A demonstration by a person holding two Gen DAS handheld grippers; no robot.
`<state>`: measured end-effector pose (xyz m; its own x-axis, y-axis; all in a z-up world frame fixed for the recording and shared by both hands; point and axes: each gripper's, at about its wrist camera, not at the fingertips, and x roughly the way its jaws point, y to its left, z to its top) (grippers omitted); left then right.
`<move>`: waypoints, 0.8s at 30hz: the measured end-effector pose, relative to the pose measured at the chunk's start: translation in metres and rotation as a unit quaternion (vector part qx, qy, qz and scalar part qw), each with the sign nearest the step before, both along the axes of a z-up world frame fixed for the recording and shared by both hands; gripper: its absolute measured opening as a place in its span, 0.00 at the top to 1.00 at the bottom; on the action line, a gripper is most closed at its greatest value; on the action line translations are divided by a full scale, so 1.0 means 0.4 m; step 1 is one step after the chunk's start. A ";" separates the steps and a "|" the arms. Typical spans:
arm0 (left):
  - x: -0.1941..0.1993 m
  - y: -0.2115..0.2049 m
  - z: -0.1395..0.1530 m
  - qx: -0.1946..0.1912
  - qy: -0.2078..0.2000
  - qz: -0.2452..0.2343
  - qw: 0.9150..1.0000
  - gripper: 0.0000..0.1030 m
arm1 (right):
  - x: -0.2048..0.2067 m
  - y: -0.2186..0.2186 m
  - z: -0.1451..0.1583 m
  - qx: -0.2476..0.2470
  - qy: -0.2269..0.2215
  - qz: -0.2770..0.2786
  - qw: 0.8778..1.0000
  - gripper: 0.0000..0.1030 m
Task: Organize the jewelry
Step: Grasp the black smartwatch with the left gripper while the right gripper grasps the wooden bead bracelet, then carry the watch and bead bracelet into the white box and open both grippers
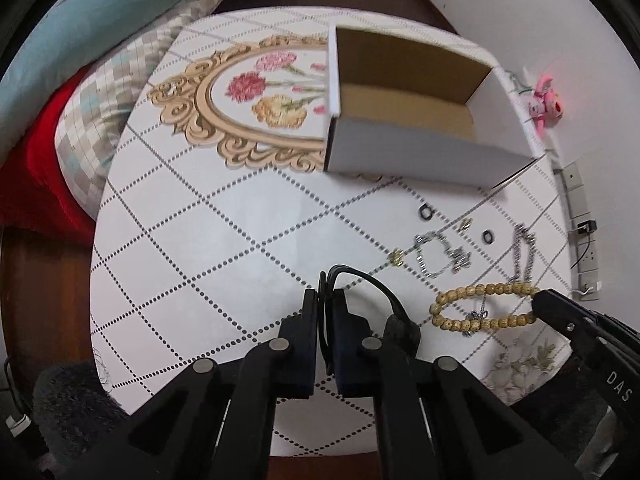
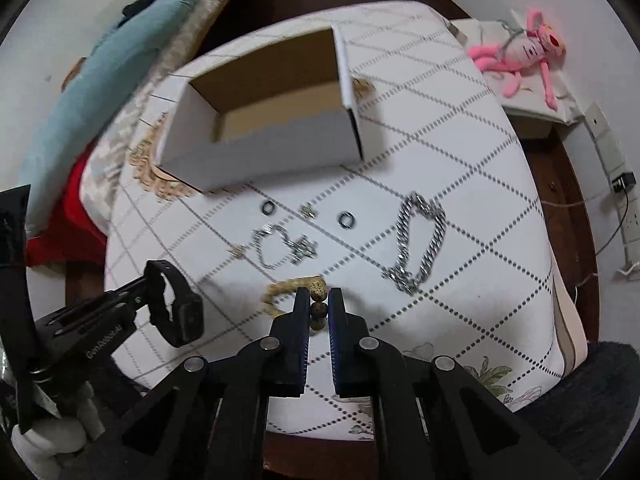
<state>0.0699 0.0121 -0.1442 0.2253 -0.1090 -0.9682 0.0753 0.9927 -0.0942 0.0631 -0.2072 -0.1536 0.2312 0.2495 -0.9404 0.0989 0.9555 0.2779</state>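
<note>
An open white cardboard box (image 1: 420, 152) (image 2: 260, 156) stands on the patterned tablecloth. My left gripper (image 1: 325, 300) is shut on a black watch (image 2: 178, 304), whose strap loops out past the fingers (image 1: 360, 280). My right gripper (image 2: 319, 300) is shut on a tan wooden bead bracelet (image 1: 484, 306) (image 2: 280, 294) lying on the cloth; the right gripper's fingertip shows in the left wrist view (image 1: 560, 308). Two dark rings (image 2: 267, 208) (image 2: 346, 219), a thin silver bracelet (image 2: 280, 248), a thick silver chain (image 2: 420, 240) and small gold earrings (image 1: 396, 257) lie between the box and the grippers.
The table (image 1: 200, 240) has a curved near edge. A bed with a checkered cover, red cloth and blue quilt (image 1: 100, 60) lies to the left. A pink plush toy (image 2: 524, 52) sits on a side stand at the right by the wall sockets (image 2: 612, 160).
</note>
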 end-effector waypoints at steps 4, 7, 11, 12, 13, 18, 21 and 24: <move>0.044 -0.013 0.022 -0.013 -0.021 -0.002 1.000 0.96 | 0.017 0.005 0.055 0.005 -0.024 0.010 1.000 0.91; 0.102 -0.039 0.027 -0.018 -0.040 -0.004 0.999 0.96 | 0.038 0.000 0.107 0.004 -0.047 0.021 0.999 0.91; 0.153 -0.054 0.082 -0.029 -0.063 -0.005 0.998 0.96 | 0.085 -0.010 0.186 0.005 -0.081 0.029 0.996 0.91; 0.167 -0.055 0.091 -0.032 -0.067 -0.004 0.997 0.96 | 0.099 -0.012 0.204 0.006 -0.090 0.030 0.996 0.91; 0.178 -0.057 0.103 -0.035 -0.072 -0.004 0.997 0.96 | 0.113 -0.014 0.220 0.007 -0.096 0.032 0.995 0.91; 0.250 -0.070 0.151 -0.038 -0.083 -0.003 0.996 0.96 | 0.214 -0.020 0.272 0.006 -0.124 0.043 0.991 0.91; 0.298 -0.078 0.155 -0.035 -0.084 -0.008 0.996 0.96 | 0.281 -0.018 0.262 0.011 -0.119 0.048 0.992 0.91; 0.339 -0.087 0.142 -0.028 -0.081 -0.012 0.996 0.96 | 0.336 -0.017 0.230 0.014 -0.106 0.050 0.993 0.91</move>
<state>0.2055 -0.0228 -0.0875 0.3745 -0.1691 -0.9117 0.1185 0.9839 -0.1338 0.1976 -0.2141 -0.0618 0.3955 0.3074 -0.8655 -0.0598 0.9490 0.3097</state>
